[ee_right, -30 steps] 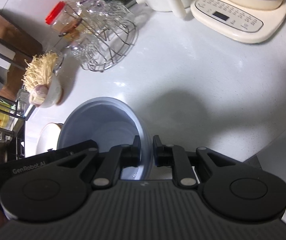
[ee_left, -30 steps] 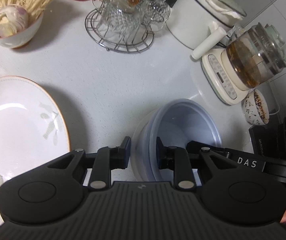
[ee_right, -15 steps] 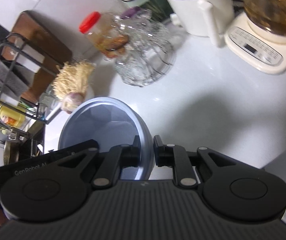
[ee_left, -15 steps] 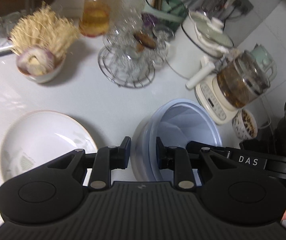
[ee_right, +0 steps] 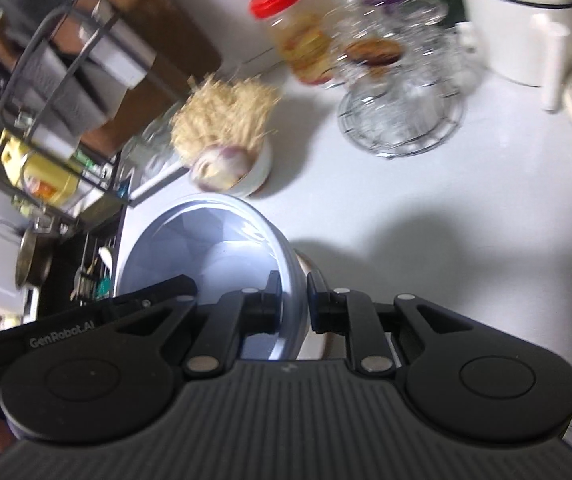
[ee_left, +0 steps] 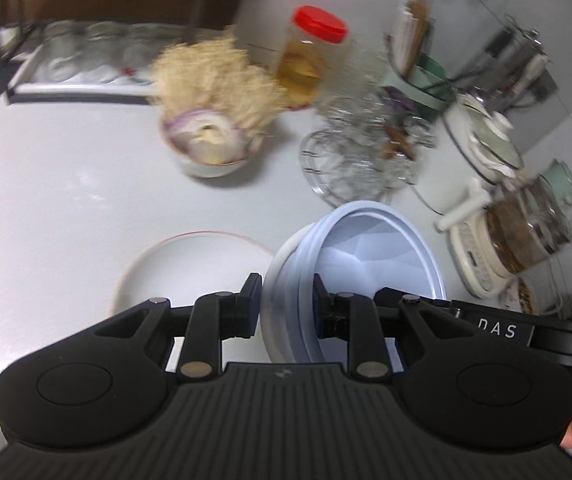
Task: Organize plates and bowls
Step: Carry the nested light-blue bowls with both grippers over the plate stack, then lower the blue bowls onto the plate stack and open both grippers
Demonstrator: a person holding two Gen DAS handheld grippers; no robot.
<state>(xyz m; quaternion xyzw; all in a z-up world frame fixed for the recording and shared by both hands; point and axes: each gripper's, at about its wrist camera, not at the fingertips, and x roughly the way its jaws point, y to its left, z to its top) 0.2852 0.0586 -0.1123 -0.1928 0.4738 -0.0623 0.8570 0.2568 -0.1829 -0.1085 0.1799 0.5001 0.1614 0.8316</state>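
Below, a white plate (ee_left: 190, 268) lies beside the gripped blue bowl (ee_left: 365, 248).

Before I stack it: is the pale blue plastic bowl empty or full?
Empty: the pale blue plastic bowl shows only bare inner walls in both views.

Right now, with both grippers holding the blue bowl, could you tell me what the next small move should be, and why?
Probably carry the blue bowl leftward and lower it onto the white plate. The left gripper and right gripper each clamp its rim, it hangs above the counter, and the plate lies bare just beside it.
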